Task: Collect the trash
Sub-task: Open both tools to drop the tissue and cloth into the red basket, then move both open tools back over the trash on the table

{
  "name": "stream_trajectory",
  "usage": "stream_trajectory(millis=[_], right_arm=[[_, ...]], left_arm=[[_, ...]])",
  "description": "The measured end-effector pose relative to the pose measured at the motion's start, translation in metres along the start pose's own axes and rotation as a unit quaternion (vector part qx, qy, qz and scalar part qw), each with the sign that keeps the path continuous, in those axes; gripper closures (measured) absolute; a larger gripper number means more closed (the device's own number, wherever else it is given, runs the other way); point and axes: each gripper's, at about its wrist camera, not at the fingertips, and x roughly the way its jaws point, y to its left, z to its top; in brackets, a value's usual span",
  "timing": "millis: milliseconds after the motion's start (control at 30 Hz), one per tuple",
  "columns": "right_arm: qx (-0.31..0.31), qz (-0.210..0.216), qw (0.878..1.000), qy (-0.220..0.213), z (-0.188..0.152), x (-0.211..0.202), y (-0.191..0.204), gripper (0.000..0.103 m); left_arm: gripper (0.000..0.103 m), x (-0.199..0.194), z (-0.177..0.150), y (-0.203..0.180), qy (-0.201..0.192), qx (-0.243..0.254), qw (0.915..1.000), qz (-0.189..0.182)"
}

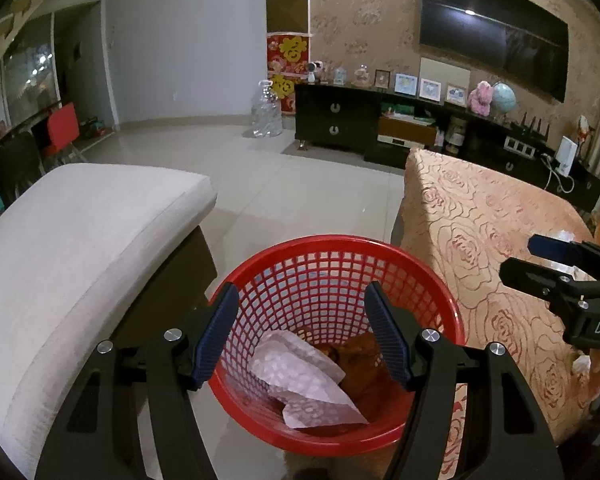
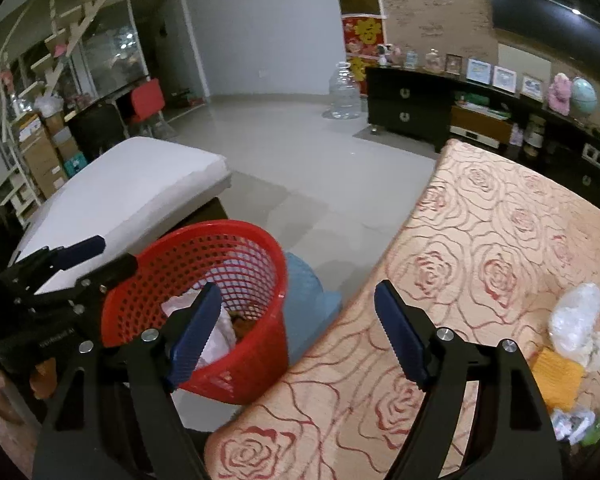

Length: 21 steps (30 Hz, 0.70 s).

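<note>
Red plastic basket (image 1: 428, 280), round, with a lattice wall and smooth rolled rim, at lower centre of the left wrist view, on pale glossy floor tiles (image 1: 300, 184). Inside, at the bottom: crumpled white paper (image 1: 300, 376) with a faint embossed pattern, and beside it, to the right, something brown and wrinkled (image 1: 356, 364). Left gripper (image 1: 304, 332) directly above the basket mouth, ribbed dark-blue pads (image 1: 216, 336) spread wide, nothing between them; black angular arms with silver bolts.

Right of the basket, a table under a peach cloth (image 1: 480, 240) woven with red-outlined roses, slightly glossy, draped over the edge. Left of it, a white cushioned seat (image 1: 80, 240) with a soft, finely textured cover.

In the right wrist view, right gripper (image 2: 300, 340) wide open as well, empty, over the table's near edge, basket (image 2: 268, 264) at centre left below the left pad. At the right edge of the frame, well apart from the pads, more trash on the cloth (image 2: 480, 240): a crumpled clear plastic bag (image 2: 580, 320), a yellow knitted-looking square (image 2: 556, 376), and small crinkled wrappers (image 2: 572, 424) at lower right. Pale blue shape (image 2: 308, 296) on the floor behind the basket, too blurred to identify.
</note>
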Motion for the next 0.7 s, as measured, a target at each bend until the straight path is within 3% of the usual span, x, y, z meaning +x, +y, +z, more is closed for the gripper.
stream_trajectory(millis=[333,700], right_arm=[[0.025,-0.073,0.997,-0.017,-0.018,-0.039,-0.045,0.022],[0.090,-0.161,0.982,-0.030,-0.051,-0.093,-0.121,0.021]], left_arm=[[0.036,-0.007,0.004,-0.021,-0.016,0.012,0.9995,-0.023],[0.034,-0.012,0.008,-0.072,-0.028,0.049,0.9967,-0.058]])
